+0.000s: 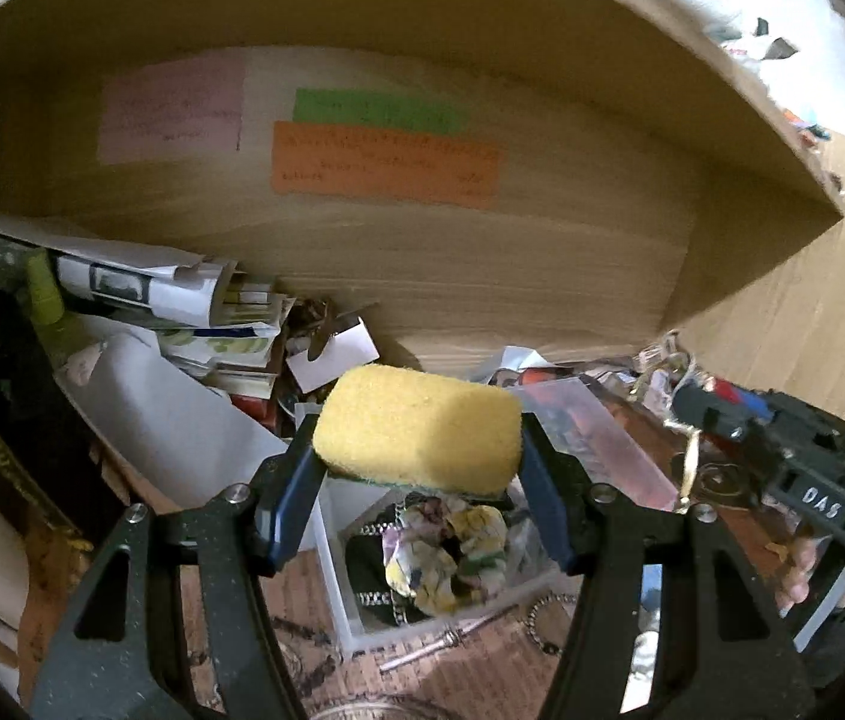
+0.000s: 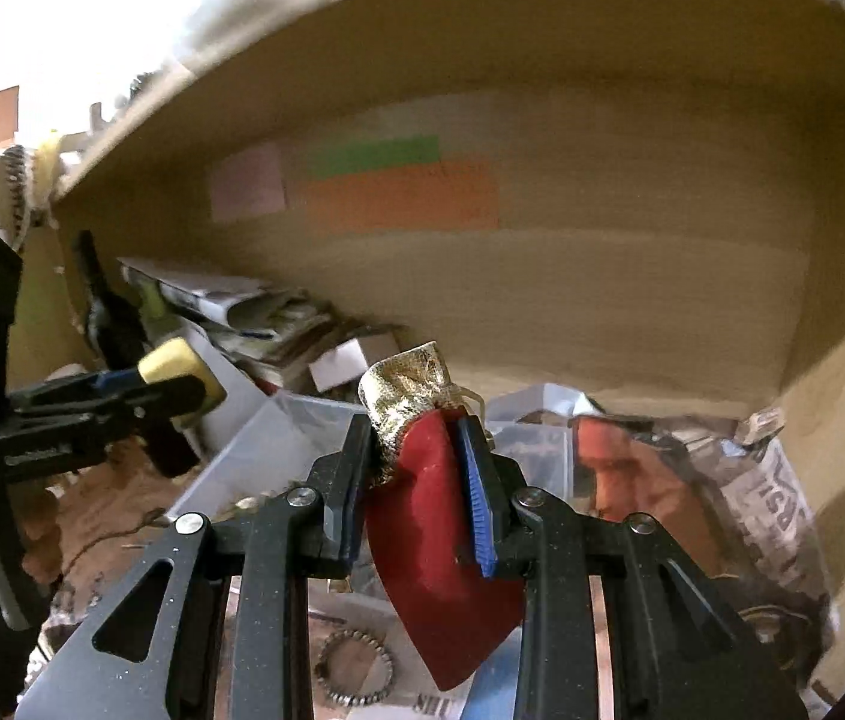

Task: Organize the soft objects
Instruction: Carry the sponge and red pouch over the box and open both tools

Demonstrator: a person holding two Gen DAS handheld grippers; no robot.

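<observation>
Left wrist: left tool [image 1: 419, 462] clamps yellow sponge [image 1: 416, 429] above clutter; right tool [image 2: 416, 480] grips red pouch [image 2: 431, 540]

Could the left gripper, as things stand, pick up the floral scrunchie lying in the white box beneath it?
Probably not yet. The left gripper is shut on the yellow sponge, so it has no free grip. The way down looks free: the scrunchie lies uncovered in the open white box just below.

We see on our left gripper [image 1: 416, 480] and right gripper [image 2: 416, 474] the same build: speckled matte-black linkage arms with triangular cut-outs, silver round-headed screws at the pivots, and blue ridged pads [image 2: 478, 492] lining the black fingers [image 1: 287, 480].
</observation>
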